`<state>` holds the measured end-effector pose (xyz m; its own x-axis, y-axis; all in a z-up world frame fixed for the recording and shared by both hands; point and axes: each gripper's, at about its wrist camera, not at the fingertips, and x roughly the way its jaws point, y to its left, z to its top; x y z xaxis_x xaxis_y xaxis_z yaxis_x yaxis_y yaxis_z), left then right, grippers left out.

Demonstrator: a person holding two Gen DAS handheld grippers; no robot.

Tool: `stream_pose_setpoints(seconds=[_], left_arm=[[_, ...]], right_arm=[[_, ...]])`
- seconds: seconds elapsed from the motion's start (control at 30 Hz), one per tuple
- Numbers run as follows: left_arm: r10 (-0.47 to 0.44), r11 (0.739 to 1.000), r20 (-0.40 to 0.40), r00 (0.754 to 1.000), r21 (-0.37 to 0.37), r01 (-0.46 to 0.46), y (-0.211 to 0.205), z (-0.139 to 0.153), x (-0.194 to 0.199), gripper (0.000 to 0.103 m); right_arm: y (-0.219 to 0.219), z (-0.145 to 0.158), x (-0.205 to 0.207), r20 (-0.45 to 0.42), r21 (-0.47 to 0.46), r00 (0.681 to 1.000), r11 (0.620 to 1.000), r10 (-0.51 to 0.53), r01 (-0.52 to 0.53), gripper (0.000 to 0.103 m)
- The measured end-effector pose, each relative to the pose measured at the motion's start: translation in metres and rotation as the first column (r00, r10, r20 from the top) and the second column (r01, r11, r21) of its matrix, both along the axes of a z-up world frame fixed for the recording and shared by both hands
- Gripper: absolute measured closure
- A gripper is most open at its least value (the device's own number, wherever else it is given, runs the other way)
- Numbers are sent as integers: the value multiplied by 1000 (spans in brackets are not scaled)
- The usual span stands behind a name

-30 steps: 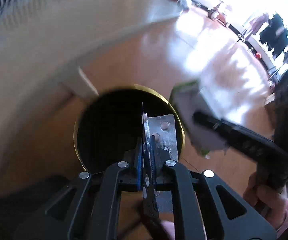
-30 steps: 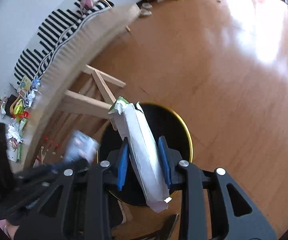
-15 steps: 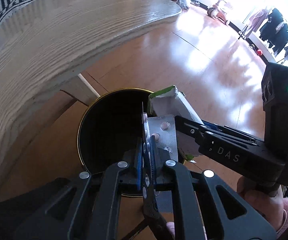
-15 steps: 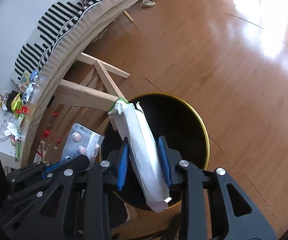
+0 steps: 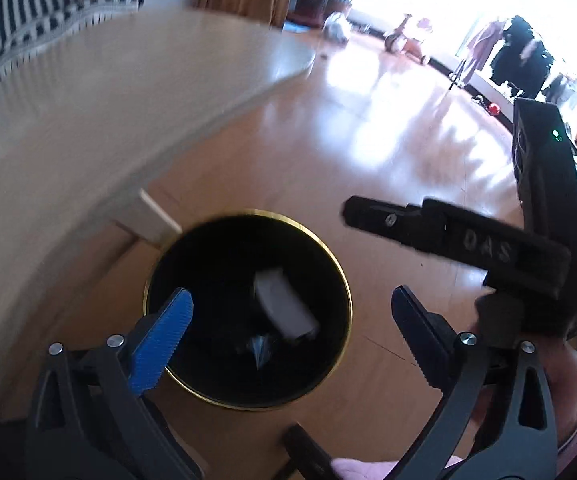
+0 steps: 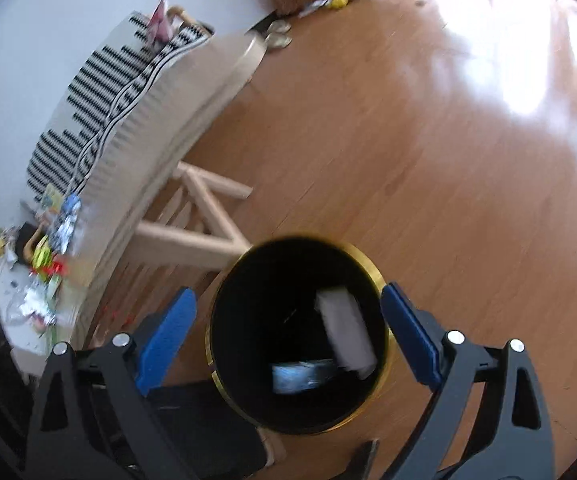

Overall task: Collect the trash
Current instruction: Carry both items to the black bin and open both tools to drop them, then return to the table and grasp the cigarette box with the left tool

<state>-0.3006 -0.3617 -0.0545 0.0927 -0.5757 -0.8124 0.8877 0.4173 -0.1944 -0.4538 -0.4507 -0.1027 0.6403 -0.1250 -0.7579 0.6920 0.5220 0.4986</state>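
A black round trash bin with a gold rim [image 5: 330, 256] [image 6: 376, 272] stands on the wood floor below both grippers. Inside it lie a white wrapper [image 5: 284, 306] [image 6: 346, 330] and a silvery blister pack [image 5: 260, 346] [image 6: 302, 374], both blurred. My left gripper [image 5: 292, 324] is open and empty above the bin. My right gripper [image 6: 288, 334] is open and empty above the bin too; its black body also shows in the left wrist view [image 5: 460, 240], to the right of the bin.
A light wooden table [image 5: 100, 92] [image 6: 176, 116] stands left of the bin, its crossed legs [image 6: 204, 216] beside the rim. Trash scraps [image 6: 40, 264] lie on the table's far left end. A striped cloth [image 6: 100, 92] lies behind. Open wood floor [image 6: 448, 160] spreads right.
Both grippers opened. The blister pack left my left gripper and the white wrapper left my right gripper; both now lie in the bin.
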Motion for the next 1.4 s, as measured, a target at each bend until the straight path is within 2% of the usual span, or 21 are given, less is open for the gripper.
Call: stream_pose_setpoints(seconds=[0.07, 0.13, 0.2, 0.27, 0.3, 0.37, 0.4, 0.47, 0.6, 0.7, 0.77, 0.83, 0.9, 0.93, 1.03, 1.17, 1.33, 1.4], left_arm=[[-14, 997, 28, 1000, -71, 15, 9, 21, 0, 6], [11, 987, 127, 992, -160, 9, 26, 52, 2, 6], [83, 977, 247, 966, -213, -30, 50, 86, 11, 6], [153, 975, 278, 948, -196, -100, 70, 104, 29, 6], [211, 971, 280, 937, -172, -167, 87, 110, 47, 6], [305, 950, 277, 911, -151, -272, 116, 114, 74, 6], [361, 932, 275, 891, -148, -332, 134, 116, 86, 6], [497, 868, 273, 824, -140, -477, 182, 113, 114, 6], [631, 763, 266, 729, -45, -645, 249, 94, 149, 6], [677, 716, 233, 698, 11, -698, 279, 75, 160, 6], [671, 715, 252, 697, 28, -699, 281, 66, 166, 6], [650, 723, 280, 707, 59, -688, 276, 54, 169, 6], [634, 735, 265, 727, 87, -673, 267, 43, 171, 6], [626, 745, 256, 736, 83, -662, 266, 39, 172, 6], [623, 749, 263, 737, 70, -659, 272, 39, 175, 6], [654, 721, 241, 717, 87, -687, 296, 35, 195, 6], [729, 642, 204, 653, 125, -756, 348, 37, 214, 6], [742, 627, 196, 641, 135, -767, 361, 39, 218, 6]], right_arm=[[-3, 11, -8, -7, -51, 999, 998, -39, 39, 11], [-2, 23, -14, -12, -113, 997, 991, -74, 72, 8], [2, 36, -17, -26, -203, 993, 973, -116, 108, 7], [7, 47, -15, -45, -288, 989, 950, -140, 121, 7], [10, 53, -10, -58, -321, 988, 940, -140, 114, 7], [20, 59, 8, -94, -355, 989, 932, -110, 70, 7], [25, 61, 18, -107, -359, 991, 932, -80, 36, 7], [38, 67, 39, -109, -361, 994, 932, -14, -26, 7], [66, 79, 82, -103, -364, 991, 924, 88, -120, 7], [90, 88, 111, -91, -365, 984, 915, 152, -175, 7], [109, 96, 129, -95, -371, 974, 900, 206, -227, 7], [127, 102, 141, -107, -380, 962, 884, 252, -274, 7], [143, 109, 147, -112, -396, 953, 867, 283, -304, 7], [147, 109, 146, -114, -401, 950, 862, 289, -310, 7], [154, 115, 152, -124, -424, 945, 845, 301, -325, 7], [162, 111, 159, -133, -433, 936, 831, 325, -350, 7], [181, 111, 180, -137, -449, 908, 792, 396, -413, 7], [193, 115, 193, -119, -453, 892, 775, 436, -440, 7]])
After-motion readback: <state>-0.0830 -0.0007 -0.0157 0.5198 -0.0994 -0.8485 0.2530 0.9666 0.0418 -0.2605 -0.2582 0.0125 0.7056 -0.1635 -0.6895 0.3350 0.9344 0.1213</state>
